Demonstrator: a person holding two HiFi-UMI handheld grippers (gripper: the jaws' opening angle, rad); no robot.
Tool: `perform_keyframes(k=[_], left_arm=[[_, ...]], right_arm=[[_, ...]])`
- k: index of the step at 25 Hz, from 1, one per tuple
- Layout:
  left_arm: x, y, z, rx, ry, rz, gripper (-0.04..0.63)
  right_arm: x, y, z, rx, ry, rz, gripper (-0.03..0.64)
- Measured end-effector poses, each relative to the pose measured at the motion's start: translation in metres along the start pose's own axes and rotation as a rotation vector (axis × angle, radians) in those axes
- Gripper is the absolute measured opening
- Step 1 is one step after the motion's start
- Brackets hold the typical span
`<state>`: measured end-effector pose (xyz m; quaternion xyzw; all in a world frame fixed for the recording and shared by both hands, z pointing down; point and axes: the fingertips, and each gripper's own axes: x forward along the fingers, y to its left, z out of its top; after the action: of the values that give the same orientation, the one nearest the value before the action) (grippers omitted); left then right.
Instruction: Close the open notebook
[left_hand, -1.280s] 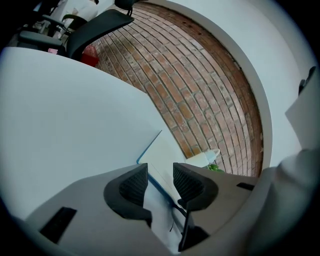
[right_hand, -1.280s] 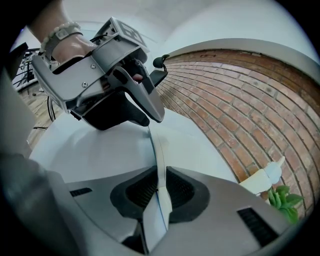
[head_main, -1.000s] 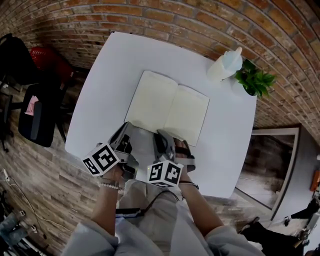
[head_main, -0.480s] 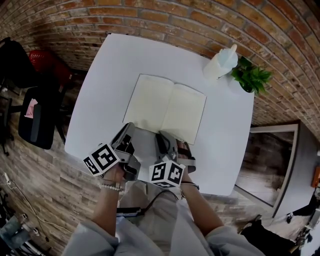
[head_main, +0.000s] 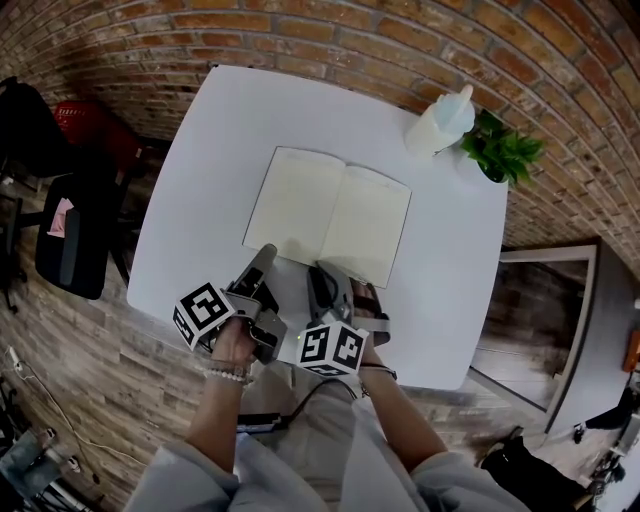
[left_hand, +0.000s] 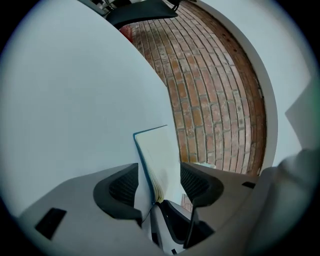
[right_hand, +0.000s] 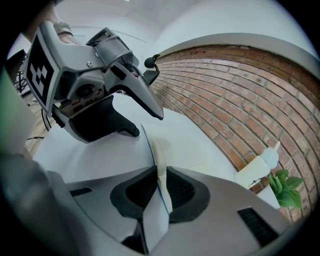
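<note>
The open notebook lies flat on the white table, cream pages up, with a blue cover edge. My left gripper is at its near left corner. In the left gripper view the jaws of the left gripper are opening, and the notebook's edge stands between the pads without touching them. My right gripper is at the notebook's near edge by the spine. In the right gripper view the right gripper is shut on the page edge of the notebook. The left gripper shows there above the table.
A white bottle and a small green potted plant stand at the table's far right corner, against the brick wall. A black chair stands on the wooden floor to the left of the table.
My left gripper has rolled and shifted slightly, and its jaws have come apart off the notebook's corner. The right gripper has kept its grip and place.
</note>
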<state>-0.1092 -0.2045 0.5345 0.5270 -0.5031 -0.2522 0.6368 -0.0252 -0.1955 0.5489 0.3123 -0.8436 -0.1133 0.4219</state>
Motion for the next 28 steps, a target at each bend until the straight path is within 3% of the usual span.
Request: perform_keyframes(k=[6, 11, 20, 28], left_arm=[[0.007, -0.002, 0.007, -0.039, -0.025, -0.039, 0.261], [0.006, -0.006, 0.008, 0.015, -0.009, -0.039, 0.253], [-0.002, -0.003, 0.008, 0.116, -0.017, -0.006, 0.064], [-0.007, -0.013, 0.004, 0.21, -0.008, -0.012, 0.035]], right_arm=[[-0.001, 0.0, -0.003, 0.005, -0.002, 0.004, 0.078], [-0.002, 0.0, -0.001, 0.023, -0.007, 0.013, 0.077], [-0.016, 0.001, 0.003, 0.084, -0.054, 0.028, 0.067], [-0.049, -0.022, -0.001, 0.237, -0.071, -0.037, 0.065]])
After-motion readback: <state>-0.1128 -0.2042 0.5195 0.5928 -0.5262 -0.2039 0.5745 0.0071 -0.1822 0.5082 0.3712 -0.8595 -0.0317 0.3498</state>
